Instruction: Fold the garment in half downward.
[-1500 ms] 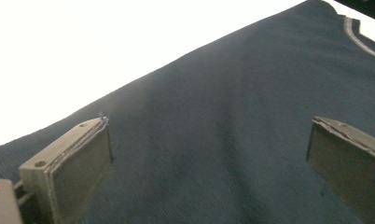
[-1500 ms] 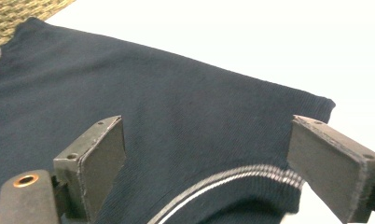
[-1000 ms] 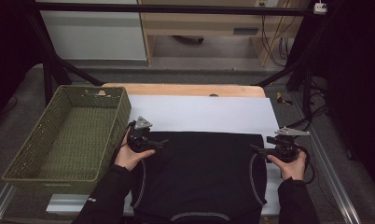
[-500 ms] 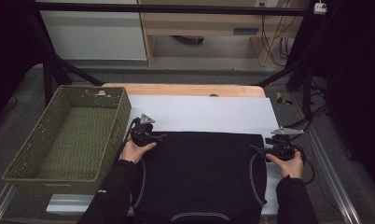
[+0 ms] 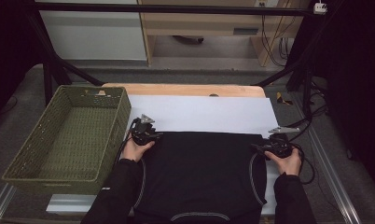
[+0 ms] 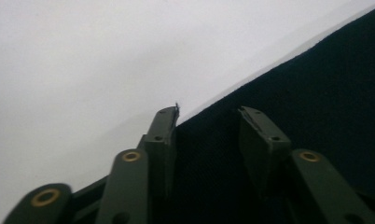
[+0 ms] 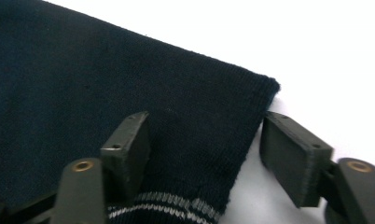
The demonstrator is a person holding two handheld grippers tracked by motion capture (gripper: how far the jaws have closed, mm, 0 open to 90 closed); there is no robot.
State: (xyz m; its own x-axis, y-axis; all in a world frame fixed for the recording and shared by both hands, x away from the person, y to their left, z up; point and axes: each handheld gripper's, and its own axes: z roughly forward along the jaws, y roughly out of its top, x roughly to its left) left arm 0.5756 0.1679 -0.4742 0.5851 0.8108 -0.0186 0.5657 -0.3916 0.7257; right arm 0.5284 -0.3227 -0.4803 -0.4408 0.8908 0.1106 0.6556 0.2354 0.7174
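the knitted sweater (image 5: 199, 172) is very dark navy, almost black, with thin white stripes along its side seams and at the band near the person. the sheet (image 5: 209, 114) under it is plain white. the woven basket (image 5: 66, 135) is olive green. the table edge (image 5: 185, 90) is light wood.
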